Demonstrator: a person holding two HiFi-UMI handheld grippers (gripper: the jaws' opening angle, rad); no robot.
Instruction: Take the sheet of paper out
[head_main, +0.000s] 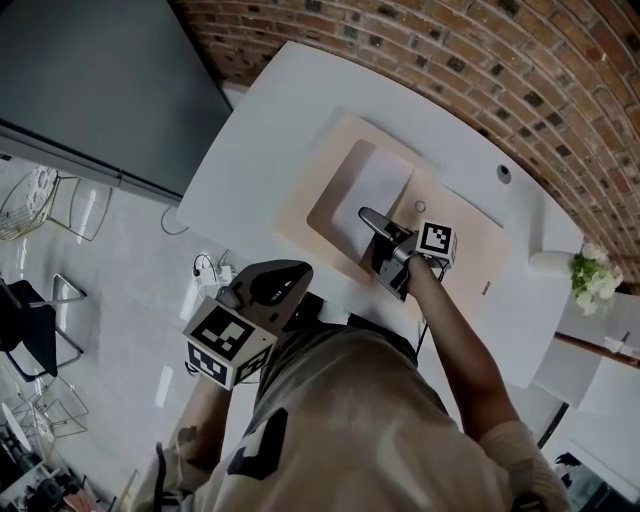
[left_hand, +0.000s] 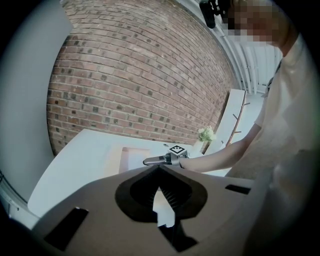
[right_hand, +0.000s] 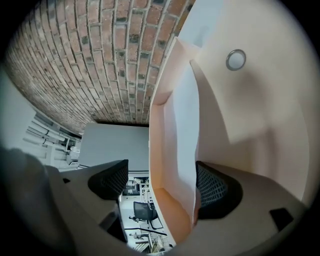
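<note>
It looks like an office. A white table (head_main: 262, 140) stands by a bare brick wall (head_main: 480, 60), with wire chairs (head_main: 45, 205) and a swivel chair (right_hand: 144, 212) nearby.

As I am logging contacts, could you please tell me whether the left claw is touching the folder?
Apart. The head view shows the left claw held up near the person's body, at the table's near edge, well short of the folder.

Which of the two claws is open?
The right claw, jaws apart astride the folder edge; the left claw is shut, held clear of the table.
</note>
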